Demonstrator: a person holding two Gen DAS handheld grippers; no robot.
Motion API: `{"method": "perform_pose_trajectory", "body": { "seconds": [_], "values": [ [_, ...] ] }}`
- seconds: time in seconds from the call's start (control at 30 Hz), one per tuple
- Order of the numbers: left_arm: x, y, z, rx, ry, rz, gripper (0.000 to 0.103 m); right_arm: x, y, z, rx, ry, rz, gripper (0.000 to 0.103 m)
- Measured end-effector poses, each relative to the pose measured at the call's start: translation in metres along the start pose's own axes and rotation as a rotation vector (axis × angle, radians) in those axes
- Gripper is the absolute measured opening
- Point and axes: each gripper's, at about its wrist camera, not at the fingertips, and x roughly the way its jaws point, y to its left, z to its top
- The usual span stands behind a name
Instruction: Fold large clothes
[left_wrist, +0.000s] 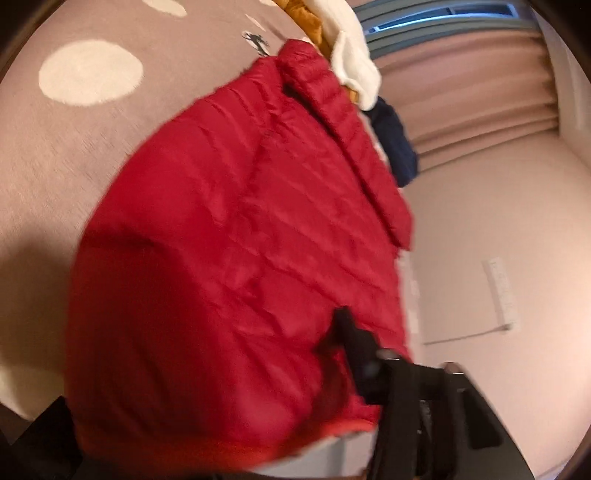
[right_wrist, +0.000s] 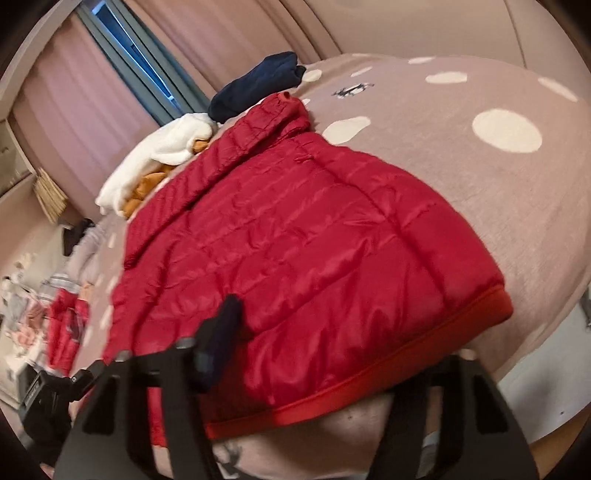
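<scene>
A red quilted puffer jacket (left_wrist: 236, 236) lies spread on a mauve bedspread with white dots (left_wrist: 88, 74); it also fills the right wrist view (right_wrist: 295, 243), collar far, hem near. My left gripper (left_wrist: 258, 398) is at the jacket's near hem; one black finger (left_wrist: 351, 339) lies on top of the fabric, the other is hidden under it. My right gripper (right_wrist: 332, 354) is at the hem too; one finger (right_wrist: 221, 332) rests on top, the other is hidden beneath the red hem band (right_wrist: 369, 391).
A white garment (right_wrist: 155, 162), an orange one (right_wrist: 144, 188) and a dark navy one (right_wrist: 255, 88) lie beyond the collar. Pink curtains and a window (right_wrist: 129, 59) stand behind. Clutter and a second red item (right_wrist: 66, 325) sit left of the bed (right_wrist: 517, 92).
</scene>
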Motion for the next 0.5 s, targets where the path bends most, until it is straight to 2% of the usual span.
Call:
{"method": "perform_pose_trajectory", "body": {
  "seconds": [0.07, 0.13, 0.2, 0.37, 0.43, 0.5],
  "values": [
    [0.001, 0.003, 0.001, -0.022, -0.016, -0.004, 0.032, 0.001, -0.004, 0.002, 0.002, -0.008, 0.001, 0.043],
    [0.003, 0.002, 0.003, -0.007, -0.027, 0.025, 0.028, 0.002, -0.006, 0.003, -0.021, -0.014, -0.012, 0.036],
    [0.004, -0.006, 0.000, 0.078, -0.064, 0.085, 0.025, 0.001, -0.003, -0.001, -0.061, -0.033, -0.034, 0.031],
    [0.002, -0.025, -0.018, 0.299, -0.166, 0.269, 0.023, 0.002, 0.005, -0.005, -0.154, -0.069, -0.088, 0.026],
    [0.004, -0.031, -0.021, 0.348, -0.190, 0.313, 0.023, -0.001, 0.003, -0.003, -0.132, -0.066, -0.071, 0.023],
    [-0.001, -0.030, -0.023, 0.353, -0.202, 0.322, 0.022, -0.003, 0.001, -0.001, -0.122, -0.062, -0.062, 0.022]
  ]
}}
